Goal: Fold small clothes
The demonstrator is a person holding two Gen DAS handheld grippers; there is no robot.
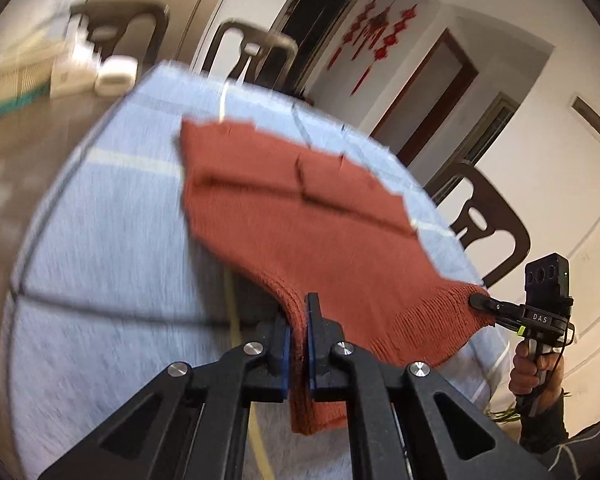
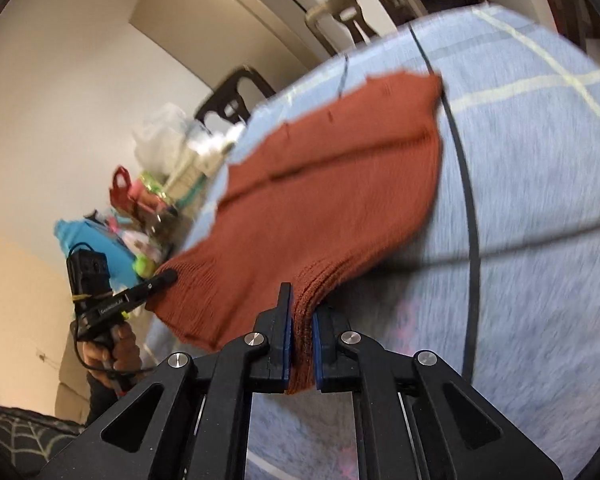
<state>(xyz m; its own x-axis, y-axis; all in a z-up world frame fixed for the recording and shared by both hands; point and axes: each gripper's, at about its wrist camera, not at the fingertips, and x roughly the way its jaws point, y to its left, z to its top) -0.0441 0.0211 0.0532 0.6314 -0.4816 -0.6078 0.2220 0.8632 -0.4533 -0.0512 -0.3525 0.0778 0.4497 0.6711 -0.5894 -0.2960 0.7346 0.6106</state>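
A rust-red knit garment [image 1: 300,216] hangs stretched above a light blue checked tablecloth [image 1: 112,248]. My left gripper [image 1: 299,344] is shut on its ribbed edge at one corner. My right gripper [image 1: 476,301] is shut on the other corner of the same edge, at the right of the left wrist view. In the right wrist view the garment [image 2: 332,184] runs away from my right gripper [image 2: 301,340], and the left gripper [image 2: 170,276] pinches it at the left. The far end of the garment trails on the cloth.
The blue cloth [image 2: 540,240] covers the table. Dark chairs [image 1: 488,224] stand around it. White boxes [image 1: 100,68] lie at the far left. Bags and colourful clutter [image 2: 140,208] sit past the table's edge.
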